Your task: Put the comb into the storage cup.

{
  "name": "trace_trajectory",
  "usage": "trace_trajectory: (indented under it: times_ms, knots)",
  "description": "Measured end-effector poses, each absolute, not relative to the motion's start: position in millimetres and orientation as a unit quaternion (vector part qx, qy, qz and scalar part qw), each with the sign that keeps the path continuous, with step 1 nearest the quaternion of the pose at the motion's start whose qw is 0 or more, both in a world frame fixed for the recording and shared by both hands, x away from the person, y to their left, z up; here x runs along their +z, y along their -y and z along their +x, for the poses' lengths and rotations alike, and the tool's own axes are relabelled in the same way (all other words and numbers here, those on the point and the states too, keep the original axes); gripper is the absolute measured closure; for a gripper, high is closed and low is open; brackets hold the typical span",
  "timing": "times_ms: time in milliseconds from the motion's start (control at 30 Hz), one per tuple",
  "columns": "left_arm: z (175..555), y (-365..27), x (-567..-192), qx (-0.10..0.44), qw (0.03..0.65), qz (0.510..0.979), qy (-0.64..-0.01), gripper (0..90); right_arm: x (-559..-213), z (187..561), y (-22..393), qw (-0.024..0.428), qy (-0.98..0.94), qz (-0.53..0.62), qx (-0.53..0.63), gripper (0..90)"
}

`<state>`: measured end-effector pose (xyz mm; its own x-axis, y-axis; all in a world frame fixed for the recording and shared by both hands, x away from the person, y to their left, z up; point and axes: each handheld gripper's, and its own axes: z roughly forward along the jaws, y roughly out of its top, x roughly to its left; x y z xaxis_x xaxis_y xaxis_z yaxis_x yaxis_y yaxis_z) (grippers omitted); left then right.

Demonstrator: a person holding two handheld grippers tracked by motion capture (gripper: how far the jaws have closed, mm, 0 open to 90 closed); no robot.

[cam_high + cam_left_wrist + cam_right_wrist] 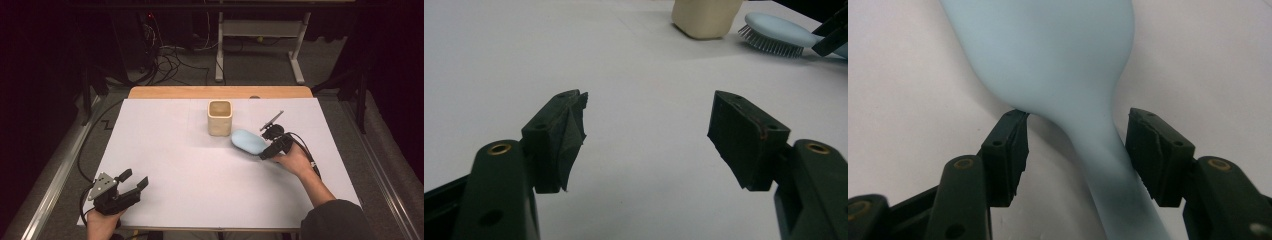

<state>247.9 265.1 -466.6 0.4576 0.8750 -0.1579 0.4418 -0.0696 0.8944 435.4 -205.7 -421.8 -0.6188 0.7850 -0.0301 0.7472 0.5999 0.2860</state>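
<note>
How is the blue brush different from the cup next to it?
The brush is pale blue; the cup is cream. The brush lies flat, bristles down, while the cup stands upright with its mouth open to the top. The brush is long and rounded; the cup is boxy. The brush's handle sits between the right gripper's jaws; nothing is at the cup. Both rest on the white table.

one hairbrush [248, 142], one cup [220, 118], two grippers [119, 192]

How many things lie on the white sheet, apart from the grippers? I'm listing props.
2. A beige square cup stands upright near the far middle of the white sheet. A light blue hairbrush lies bristles down just right of it, its handle between the right gripper's jaws.
</note>
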Motion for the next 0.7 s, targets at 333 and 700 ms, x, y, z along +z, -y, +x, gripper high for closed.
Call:
trace_trajectory:
  times_ms: [333,700]
  knots:
    - [247.9,-264.8,-466.5,0.220,0.492,0.698,-0.472,31.4,-424.5,436.8,203.7,0.071,-0.888,0.440,0.117,48.1]
    - [247.2,-265.2,-465.8,0.223,0.494,0.695,-0.473,31.9,-428.7,438.3,199.4,0.065,-0.888,0.444,0.105,53.9]
